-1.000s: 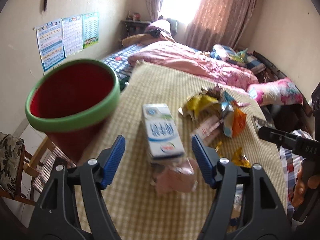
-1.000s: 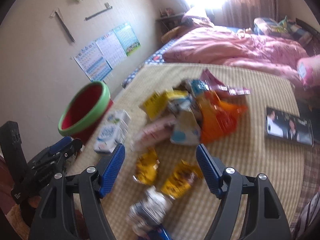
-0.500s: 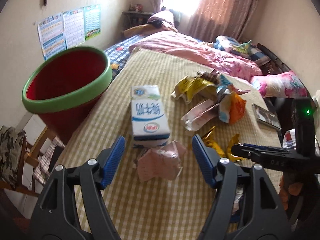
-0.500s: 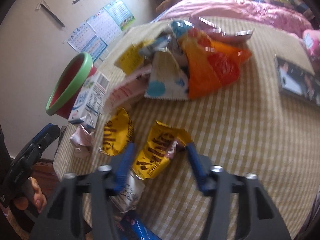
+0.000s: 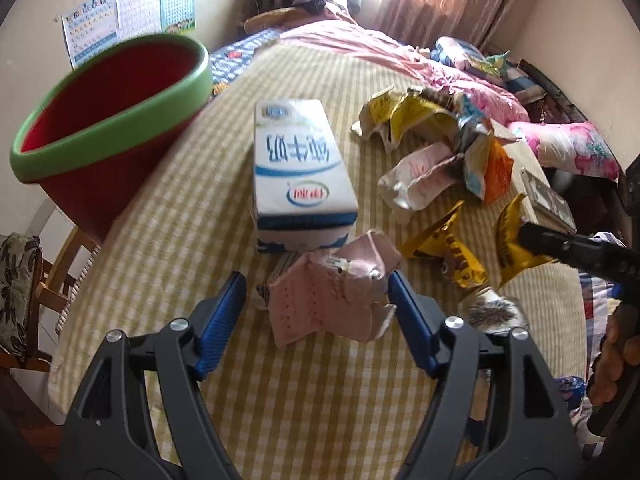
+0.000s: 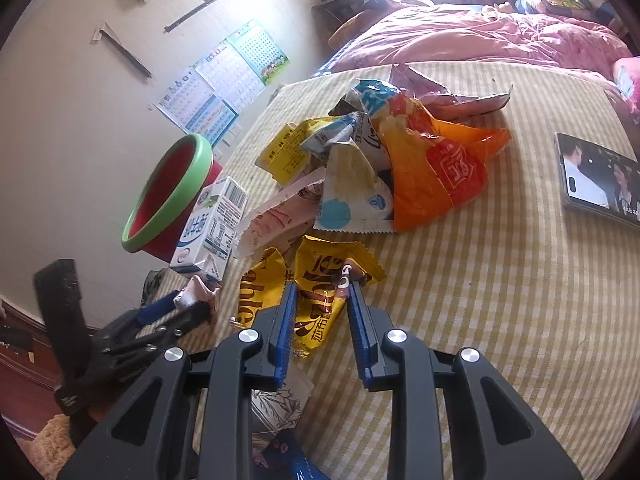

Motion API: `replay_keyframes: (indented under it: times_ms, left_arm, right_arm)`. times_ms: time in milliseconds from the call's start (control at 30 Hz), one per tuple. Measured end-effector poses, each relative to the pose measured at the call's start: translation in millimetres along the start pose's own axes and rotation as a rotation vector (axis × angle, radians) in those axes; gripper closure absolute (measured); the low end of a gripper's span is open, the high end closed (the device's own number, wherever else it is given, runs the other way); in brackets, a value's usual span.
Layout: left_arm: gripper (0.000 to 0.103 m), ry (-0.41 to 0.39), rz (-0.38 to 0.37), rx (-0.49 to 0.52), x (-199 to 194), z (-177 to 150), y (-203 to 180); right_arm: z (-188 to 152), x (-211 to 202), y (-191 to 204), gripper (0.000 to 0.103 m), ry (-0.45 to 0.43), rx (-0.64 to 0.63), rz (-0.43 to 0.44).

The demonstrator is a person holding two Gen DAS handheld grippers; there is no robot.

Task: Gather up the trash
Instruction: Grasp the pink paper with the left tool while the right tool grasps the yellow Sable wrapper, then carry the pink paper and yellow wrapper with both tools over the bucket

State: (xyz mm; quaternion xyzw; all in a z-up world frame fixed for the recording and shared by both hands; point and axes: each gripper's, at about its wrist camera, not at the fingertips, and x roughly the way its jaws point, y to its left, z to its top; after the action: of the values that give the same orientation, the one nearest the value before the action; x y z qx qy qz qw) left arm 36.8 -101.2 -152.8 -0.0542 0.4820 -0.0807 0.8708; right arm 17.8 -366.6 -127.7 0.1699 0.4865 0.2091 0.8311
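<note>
A crumpled pink wrapper [image 5: 332, 292] lies on the checked cloth between the fingers of my left gripper [image 5: 318, 280], which is open around it. A white and blue milk carton [image 5: 298, 168] lies just beyond it. My right gripper [image 6: 322, 294] has its jaws narrowed around a yellow snack wrapper [image 6: 320, 300] that still lies on the cloth; a second yellow wrapper [image 6: 260, 292] is beside it. The red bin with a green rim [image 5: 108, 120] stands at the table's left edge, and shows in the right wrist view [image 6: 168, 196].
A pile of orange, yellow, blue and pink wrappers [image 6: 396, 160] lies mid-table. A phone [image 6: 600, 180] lies at the right edge. More trash [image 6: 276, 408] sits under the right gripper. A chair [image 5: 28, 288] stands left of the table, a bed [image 5: 400, 48] behind.
My left gripper has moved forward and down, so the pink wrapper now sits between its fingers. My right gripper has dropped onto the yellow wrapper and its jaws have narrowed around it.
</note>
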Motion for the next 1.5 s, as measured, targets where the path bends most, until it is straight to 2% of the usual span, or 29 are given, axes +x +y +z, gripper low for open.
replay_keyframes:
  times_ms: [67, 100, 333, 467, 633, 733, 867, 1033, 1100, 1200, 1300, 1500]
  left_arm:
    - [0.036, 0.008, -0.008, -0.007, 3, -1, 2]
    - [0.042, 0.009, -0.012, -0.007, 3, -2, 2]
    - [0.043, -0.025, -0.015, -0.007, -7, 0, -1]
    - [0.043, -0.093, 0.002, -0.034, -30, -2, -2]
    - [0.043, -0.243, 0.037, -0.067, -65, -13, -13]
    - [0.043, -0.282, 0.061, -0.082, -75, -26, -16]
    - [0.043, -0.286, 0.089, -0.115, -79, -38, -12]
    - [0.043, -0.291, 0.141, -0.042, -87, -55, -13]
    - [0.043, -0.289, 0.154, -0.042, -89, -58, -8]
    - [0.043, -0.299, 0.153, -0.076, -91, -53, 2]
    - [0.042, -0.304, 0.116, -0.053, -87, -40, 0]
    - [0.042, -0.454, 0.125, -0.005, -114, -6, 7]
  right_arm:
    - [0, -3, -1, 0.078, -0.009, 0.005, 0.005]
    - [0, -5, -1, 0.078, -0.014, 0.006, 0.006]
    - [3, -17, -1, 0.078, -0.048, 0.016, 0.018]
    - [5, -24, 3, 0.078, -0.069, 0.012, 0.024]
    - [9, -27, 8, 0.078, -0.085, 0.005, 0.03]
    - [12, -28, 12, 0.078, -0.092, -0.005, 0.031]
    - [15, -26, 20, 0.078, -0.096, -0.027, 0.029]
    - [20, -24, 30, 0.078, -0.097, -0.045, 0.036]
    - [22, -24, 35, 0.078, -0.099, -0.052, 0.041]
    - [27, -25, 45, 0.078, -0.114, -0.078, 0.05]
    - [28, -25, 58, 0.078, -0.135, -0.113, 0.051]
    - [24, -21, 67, 0.078, -0.141, -0.118, 0.047]
